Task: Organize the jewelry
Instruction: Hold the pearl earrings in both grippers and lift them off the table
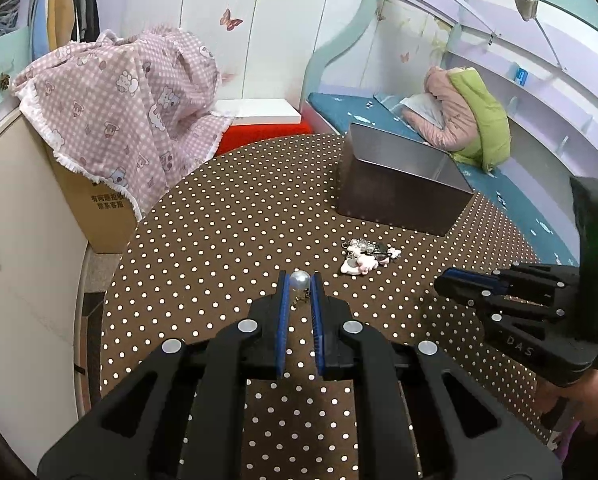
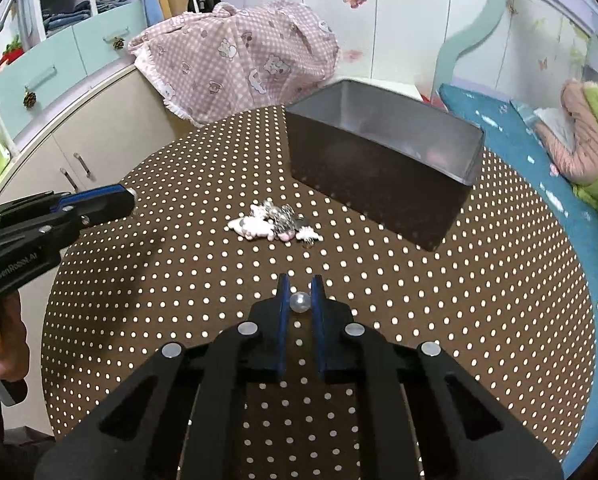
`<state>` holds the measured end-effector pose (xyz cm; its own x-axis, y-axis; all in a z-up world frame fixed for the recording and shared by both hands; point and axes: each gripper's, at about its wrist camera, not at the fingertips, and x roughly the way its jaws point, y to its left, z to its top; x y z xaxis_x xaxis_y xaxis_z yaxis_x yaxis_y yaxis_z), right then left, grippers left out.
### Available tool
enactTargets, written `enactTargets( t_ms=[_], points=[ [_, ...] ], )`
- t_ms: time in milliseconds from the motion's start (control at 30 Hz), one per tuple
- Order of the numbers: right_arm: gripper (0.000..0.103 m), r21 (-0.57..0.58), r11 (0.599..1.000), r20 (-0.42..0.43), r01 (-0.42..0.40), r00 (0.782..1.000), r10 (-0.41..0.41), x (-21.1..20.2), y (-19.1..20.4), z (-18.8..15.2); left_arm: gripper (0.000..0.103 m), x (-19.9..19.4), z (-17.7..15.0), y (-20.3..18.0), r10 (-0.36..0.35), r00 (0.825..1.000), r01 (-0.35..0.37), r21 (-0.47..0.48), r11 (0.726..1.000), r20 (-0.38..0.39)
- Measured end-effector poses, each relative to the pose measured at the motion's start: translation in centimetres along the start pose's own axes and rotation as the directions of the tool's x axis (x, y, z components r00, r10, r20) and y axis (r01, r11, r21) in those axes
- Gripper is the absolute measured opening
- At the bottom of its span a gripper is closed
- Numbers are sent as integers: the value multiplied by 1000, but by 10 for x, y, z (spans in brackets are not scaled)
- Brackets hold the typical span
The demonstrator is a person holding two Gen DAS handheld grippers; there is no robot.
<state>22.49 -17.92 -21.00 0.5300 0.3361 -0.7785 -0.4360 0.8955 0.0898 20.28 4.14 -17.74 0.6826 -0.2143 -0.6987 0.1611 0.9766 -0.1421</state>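
White wardrobe doors (image 1: 275,32) with butterfly stickers stand behind a beige cabinet (image 2: 99,148).

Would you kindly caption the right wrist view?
Right hand-held gripper pinches a pearl earring before jewelry pile and open tin box.

A pink cloth with bears (image 1: 131,112) lies over a brown cardboard box (image 1: 95,208). A pink and green coat (image 1: 463,116) sits on the blue bed (image 2: 539,184).
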Motion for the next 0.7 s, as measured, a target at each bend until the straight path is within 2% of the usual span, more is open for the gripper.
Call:
enactTargets(
  t_ms=[200, 333, 400, 600, 667, 700],
  points=[
    [14, -2, 1000, -24, -4, 1000, 4, 6, 3, -5, 10, 0, -1, -1, 1, 1000, -1, 5, 1000, -2],
    [25, -8, 1000, -27, 10, 1000, -10, 5, 4, -10, 10, 0, -1, -1, 2, 1000, -2, 2, 1000, -1],
    [26, -20, 1000, -45, 16, 999, -17, 8, 3, -16, 10, 0, -3, -1, 2, 1000, -2, 0, 1000, -1],
    [24, -72, 997, -22, 42, 999, -44, 4, 8, -23, 10, 1, -4, -1, -1, 1000, 1, 0, 1000, -3],
    [18, -92, 995, -23, 49, 998, -51, 3, 11, -23, 10, 0, -4, -2, -3, 1000, 3, -2, 1000, -3],
    [12, -85, 996, -26, 38, 999, -41, 2, 10, -24, 10, -1, -5, -2, -3, 1000, 3, -3, 1000, -1]
  ],
)
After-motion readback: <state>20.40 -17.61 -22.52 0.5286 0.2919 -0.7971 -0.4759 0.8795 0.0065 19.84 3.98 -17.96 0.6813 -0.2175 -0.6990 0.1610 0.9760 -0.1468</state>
